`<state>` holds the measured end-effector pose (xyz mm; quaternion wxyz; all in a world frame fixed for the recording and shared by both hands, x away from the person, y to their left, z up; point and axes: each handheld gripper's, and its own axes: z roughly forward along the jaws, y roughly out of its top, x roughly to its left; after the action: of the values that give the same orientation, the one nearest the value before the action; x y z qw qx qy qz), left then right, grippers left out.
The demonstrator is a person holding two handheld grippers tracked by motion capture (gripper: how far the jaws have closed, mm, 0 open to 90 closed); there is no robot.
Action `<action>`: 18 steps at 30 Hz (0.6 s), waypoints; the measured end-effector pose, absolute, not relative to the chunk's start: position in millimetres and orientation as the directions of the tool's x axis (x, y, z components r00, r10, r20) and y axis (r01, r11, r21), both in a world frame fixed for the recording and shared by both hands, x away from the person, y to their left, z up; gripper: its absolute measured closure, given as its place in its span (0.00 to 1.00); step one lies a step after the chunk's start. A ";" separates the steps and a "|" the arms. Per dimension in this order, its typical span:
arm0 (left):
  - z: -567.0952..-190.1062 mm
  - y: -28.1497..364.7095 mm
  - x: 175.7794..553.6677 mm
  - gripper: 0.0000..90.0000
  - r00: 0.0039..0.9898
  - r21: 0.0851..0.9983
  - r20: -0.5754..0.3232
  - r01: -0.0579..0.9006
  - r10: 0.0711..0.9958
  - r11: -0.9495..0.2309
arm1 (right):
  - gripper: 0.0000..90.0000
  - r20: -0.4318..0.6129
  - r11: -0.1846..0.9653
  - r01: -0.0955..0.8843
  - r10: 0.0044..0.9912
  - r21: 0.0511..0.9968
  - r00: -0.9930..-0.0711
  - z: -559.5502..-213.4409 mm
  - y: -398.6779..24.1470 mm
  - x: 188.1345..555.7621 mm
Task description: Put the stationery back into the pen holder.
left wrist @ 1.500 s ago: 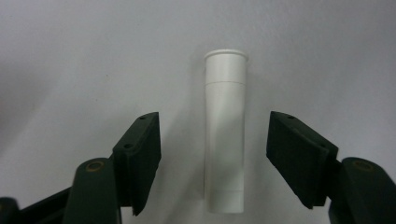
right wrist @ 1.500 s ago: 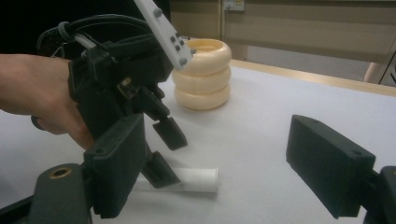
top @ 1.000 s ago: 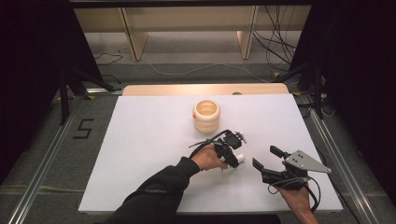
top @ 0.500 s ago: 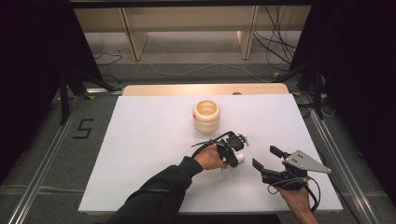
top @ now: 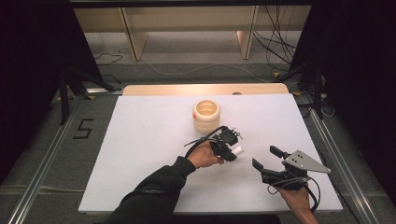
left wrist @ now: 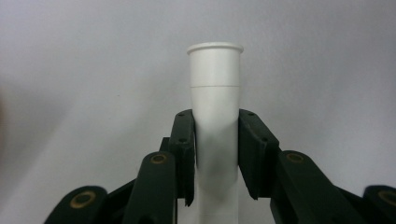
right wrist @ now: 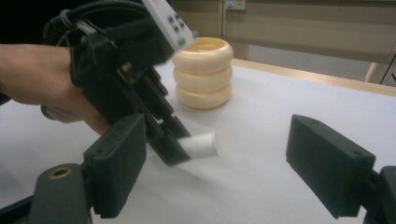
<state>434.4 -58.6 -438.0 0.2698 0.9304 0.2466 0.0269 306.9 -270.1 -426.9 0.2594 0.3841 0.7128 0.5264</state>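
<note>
while the left gripper [top: 232,150] clamps a white tube [left wrist: 215,98], the right gripper [top: 267,158] gapes beside floor mark "5" [top: 83,128].

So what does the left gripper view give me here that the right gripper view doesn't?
Left gripper view alone: close up, the left gripper has both pads pressed on the white tube, whose flanged rim points away.

Right gripper view alone: the stack of cream rings on the white table, the hand holding the left gripper, and the right gripper open with nothing between its pads.

Both: the white tube.
</note>
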 end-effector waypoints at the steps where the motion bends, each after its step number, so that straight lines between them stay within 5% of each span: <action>1: -434.7 -52.6 435.0 0.77 0.872 0.534 -0.087 0.449 0.481 -0.717 | 0.23 0.034 0.151 0.273 0.820 0.950 -0.571 -427.0 -270.0 307.0; 18: -401.2 -0.8 437.0 0.77 0.816 0.712 -0.073 0.445 0.573 -0.543 | 0.23 0.037 0.152 0.278 0.818 0.949 -0.575 -428.4 -267.9 307.2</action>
<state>437.0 -0.8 -401.2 0.3794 0.8742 0.2910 0.0844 307.2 -267.9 -428.4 0.2565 0.3832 0.7144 0.5262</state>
